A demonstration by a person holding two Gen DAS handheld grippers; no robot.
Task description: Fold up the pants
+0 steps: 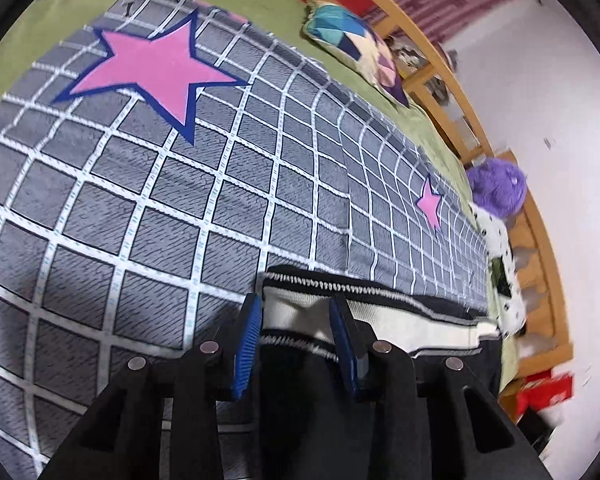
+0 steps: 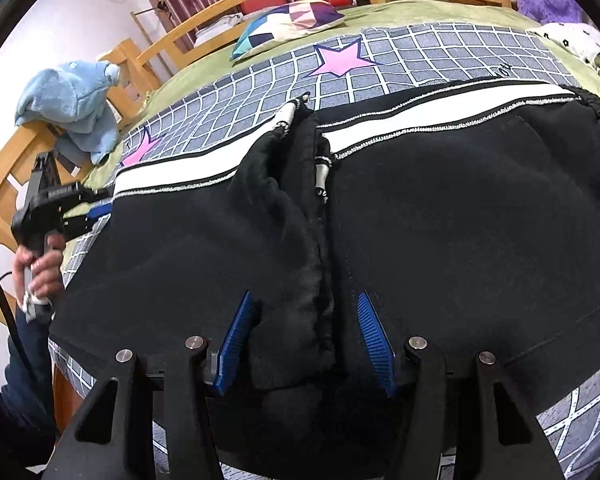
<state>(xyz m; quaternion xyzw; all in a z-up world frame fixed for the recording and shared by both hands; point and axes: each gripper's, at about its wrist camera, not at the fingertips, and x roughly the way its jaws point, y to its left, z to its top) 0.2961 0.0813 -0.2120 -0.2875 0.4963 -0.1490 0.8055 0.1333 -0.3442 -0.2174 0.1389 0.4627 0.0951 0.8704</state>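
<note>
Black pants [image 2: 460, 220] with a white side stripe [image 2: 420, 100] lie spread across the bed, with a bunched ridge of black cloth [image 2: 296, 240] down the middle. My right gripper [image 2: 305, 344] points down over the near edge and stands open, its blue pads on either side of that ridge without squeezing it. My left gripper [image 1: 296, 340] is at the striped end of the pants [image 1: 380, 320], its fingers straddling the white stripe with the cloth lying flat between them. From the right wrist view the left gripper [image 2: 102, 206] sits at the pants' left edge, held by a hand [image 2: 40, 264].
The pants rest on a grey grid blanket [image 1: 180, 200] with pink stars over a green sheet [image 2: 380, 12]. A patchwork pillow [image 2: 292, 20], a blue plush toy [image 2: 72, 96], a purple plush [image 1: 498, 188] and a spotted cloth [image 1: 504, 264] lie near the wooden bed frame [image 2: 204, 24].
</note>
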